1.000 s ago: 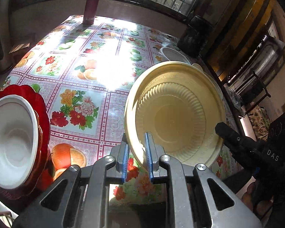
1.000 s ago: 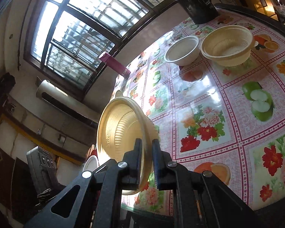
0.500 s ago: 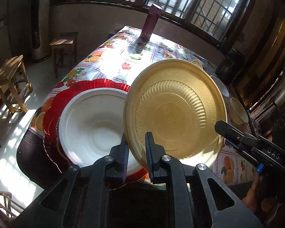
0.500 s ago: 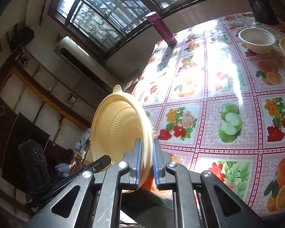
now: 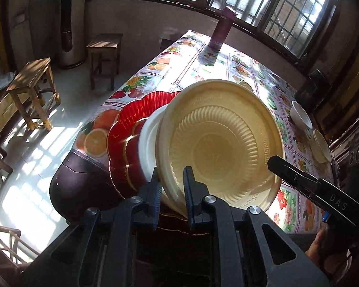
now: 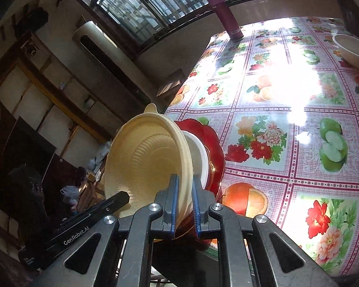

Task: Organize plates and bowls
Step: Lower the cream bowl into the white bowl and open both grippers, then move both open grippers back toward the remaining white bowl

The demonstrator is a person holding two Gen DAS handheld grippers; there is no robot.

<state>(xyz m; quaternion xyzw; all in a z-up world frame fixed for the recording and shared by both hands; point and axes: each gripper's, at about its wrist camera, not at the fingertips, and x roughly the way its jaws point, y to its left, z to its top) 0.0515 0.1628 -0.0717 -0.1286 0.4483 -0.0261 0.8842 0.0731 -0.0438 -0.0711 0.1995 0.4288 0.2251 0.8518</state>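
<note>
A: What are the grippers doing?

B: The left gripper [image 5: 171,191] and the right gripper [image 6: 184,202] are both clamping the rim of one cream plastic bowl [image 5: 222,143] — each from its own side, holding it tilted.

A: Where is the bowl sitting?

B: It is hanging over the counter's [image 6: 287,124] near corner, right above a white bowl [image 5: 147,143] that is resting in a red plate [image 5: 124,134]. Whether the two bowls are touching I cannot tell.

A: Anything else on the flowered cloth?

B: A maroon flask [image 5: 221,27] is standing at the far edge by the window — and two more bowls [image 5: 300,117] are lying well apart on the right.
</note>
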